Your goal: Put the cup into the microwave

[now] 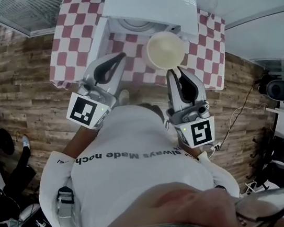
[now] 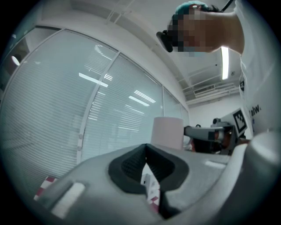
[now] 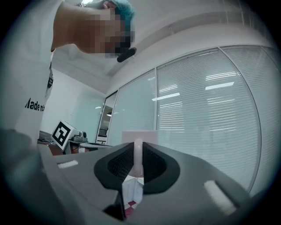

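From above, at ten o'clock, the grey left gripper (image 1: 115, 61) has its jaws pressed together on nothing, over a red-and-white checked tablecloth (image 1: 73, 25); at twelve o'clock sits the boxy white microwave (image 1: 149, 1). Just in front of it, at one o'clock, is the round cream cup (image 1: 165, 49); the right gripper (image 1: 174, 74) pinches its handle.

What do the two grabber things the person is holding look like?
The left gripper and right gripper are both smooth and silver-grey, with curved tongs lined with black ribbed pads. Each carries a white cube printed with a black square marker, plus a tiny green light. The person wears a white shirt with dark lettering across it.
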{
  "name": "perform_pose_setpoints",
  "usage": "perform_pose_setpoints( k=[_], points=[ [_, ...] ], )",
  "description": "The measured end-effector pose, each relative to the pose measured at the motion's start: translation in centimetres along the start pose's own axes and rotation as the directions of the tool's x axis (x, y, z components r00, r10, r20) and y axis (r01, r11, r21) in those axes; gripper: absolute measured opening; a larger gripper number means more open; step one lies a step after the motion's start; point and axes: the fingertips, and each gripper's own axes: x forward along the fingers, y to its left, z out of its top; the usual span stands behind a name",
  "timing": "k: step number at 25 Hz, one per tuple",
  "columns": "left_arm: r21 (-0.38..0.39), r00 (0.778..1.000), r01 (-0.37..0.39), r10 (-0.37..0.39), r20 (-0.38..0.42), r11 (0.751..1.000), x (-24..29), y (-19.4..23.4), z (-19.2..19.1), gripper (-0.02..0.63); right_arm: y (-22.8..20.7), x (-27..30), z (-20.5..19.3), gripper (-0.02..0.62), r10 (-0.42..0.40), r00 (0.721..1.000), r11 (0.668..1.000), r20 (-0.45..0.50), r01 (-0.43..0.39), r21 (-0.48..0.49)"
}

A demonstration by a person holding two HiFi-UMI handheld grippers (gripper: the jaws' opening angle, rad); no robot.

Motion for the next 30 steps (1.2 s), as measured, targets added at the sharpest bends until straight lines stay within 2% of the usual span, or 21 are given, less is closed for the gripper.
perform_pose_setpoints(
  k=[19, 27, 30],
  points=[
    [-0.003, 1.0, 0.012, -0.012, -0.009, 1.0, 4.7, 0.8, -0.9, 0.005, -3.7, 1.4, -1.5, 0.038, 0.0, 1.0, 1.0, -0.007, 0.0, -0.002],
    [-0.009, 0.999, 0.025, -0.026, -0.021, 1.0, 5.8, 1.3, -2.6, 0.005, -4.8, 2.0, -3.6, 0.038, -0.027, 0.999, 0.999, -0.03, 0.028, 0.045],
    [-0.022, 0.999, 0.035, -0.036, -0.024, 0.999, 6.3, 1.7, -3.9, 0.005, -5.1, 2.1, -5.5, 0.038, -0.017, 0.998, 0.999, -0.056, 0.019, 0.033]
  ],
)
